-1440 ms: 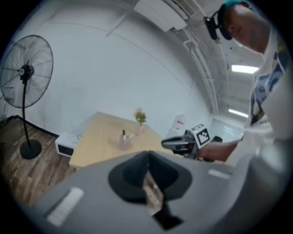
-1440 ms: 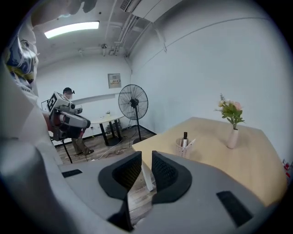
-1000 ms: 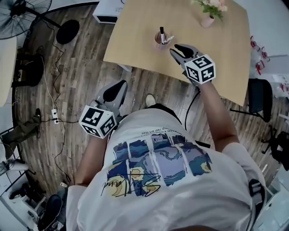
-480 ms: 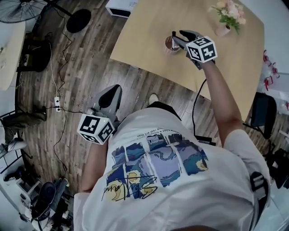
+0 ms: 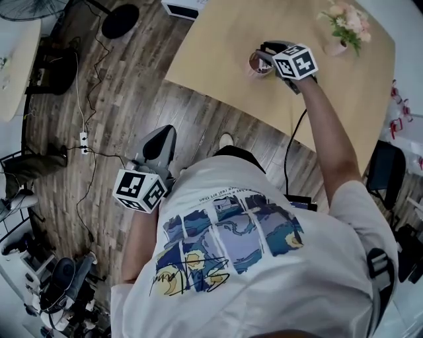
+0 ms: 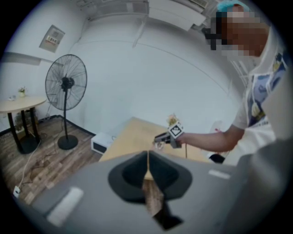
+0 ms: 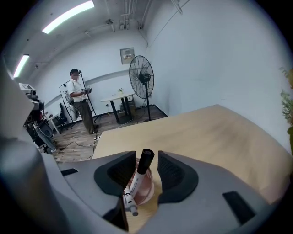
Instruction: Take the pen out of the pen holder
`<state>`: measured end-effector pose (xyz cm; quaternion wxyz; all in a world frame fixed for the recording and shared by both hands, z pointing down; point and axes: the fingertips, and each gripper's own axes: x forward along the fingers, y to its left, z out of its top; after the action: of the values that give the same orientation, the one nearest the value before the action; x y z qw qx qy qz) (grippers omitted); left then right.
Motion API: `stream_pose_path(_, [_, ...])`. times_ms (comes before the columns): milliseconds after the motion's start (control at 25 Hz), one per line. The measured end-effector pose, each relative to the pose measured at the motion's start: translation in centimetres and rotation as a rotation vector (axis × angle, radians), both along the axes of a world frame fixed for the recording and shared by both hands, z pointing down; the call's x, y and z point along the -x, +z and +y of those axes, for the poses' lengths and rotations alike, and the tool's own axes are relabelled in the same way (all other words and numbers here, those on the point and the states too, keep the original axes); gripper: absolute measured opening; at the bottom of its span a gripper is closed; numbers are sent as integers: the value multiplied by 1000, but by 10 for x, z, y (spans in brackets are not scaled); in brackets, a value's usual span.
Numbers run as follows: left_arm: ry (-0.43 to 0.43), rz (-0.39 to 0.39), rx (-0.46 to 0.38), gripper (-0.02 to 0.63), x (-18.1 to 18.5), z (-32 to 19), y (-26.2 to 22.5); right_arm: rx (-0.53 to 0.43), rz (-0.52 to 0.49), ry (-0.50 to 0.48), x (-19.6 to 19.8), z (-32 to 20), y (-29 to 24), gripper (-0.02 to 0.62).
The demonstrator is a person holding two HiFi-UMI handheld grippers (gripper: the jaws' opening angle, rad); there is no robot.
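A pinkish pen holder (image 5: pixel 256 65) stands on the light wooden table (image 5: pixel 218 53). My right gripper (image 5: pixel 265 52) is reached out over it. In the right gripper view a white pen with a black cap (image 7: pixel 139 172) stands tilted in the pen holder (image 7: pixel 145 191), between the two pads of the right gripper (image 7: pixel 146 158). The jaws are closing, with a small gap left on each side of the cap. A second pen (image 7: pixel 129 202) lies low in the holder. My left gripper (image 5: pixel 160 141) hangs shut above the floor, away from the table, holding nothing.
A pot of flowers (image 5: pixel 341 41) stands at the table's far right. A white box (image 5: pixel 182 8) and cables (image 5: pixel 82 137) lie on the wooden floor. A black chair (image 5: pixel 383 164) is at the right. A fan (image 7: pixel 141 77), a round table (image 7: pixel 117 98) and a person (image 7: pixel 81 106) are further back.
My right gripper has moved forward and down over the table to the pen holder and opened wider, so the pen now stands between its jaws. The left gripper has shifted a little.
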<state>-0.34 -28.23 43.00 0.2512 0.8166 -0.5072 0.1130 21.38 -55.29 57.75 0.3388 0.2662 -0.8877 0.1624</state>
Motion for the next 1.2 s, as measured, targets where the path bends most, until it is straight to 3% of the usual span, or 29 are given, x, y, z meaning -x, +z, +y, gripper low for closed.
stream_pose_path(80, [1,2,4,14,0,0,1,-16,5,-4,1,0,-1,101])
stream_pose_path(360, [22,4,6,14,-2,5,4,-77,-9,1,1,1,-16,72])
stream_pose_path(1200, [114,55,-72,12,47,50,-9,-348,-102,192,2,37,-137,67])
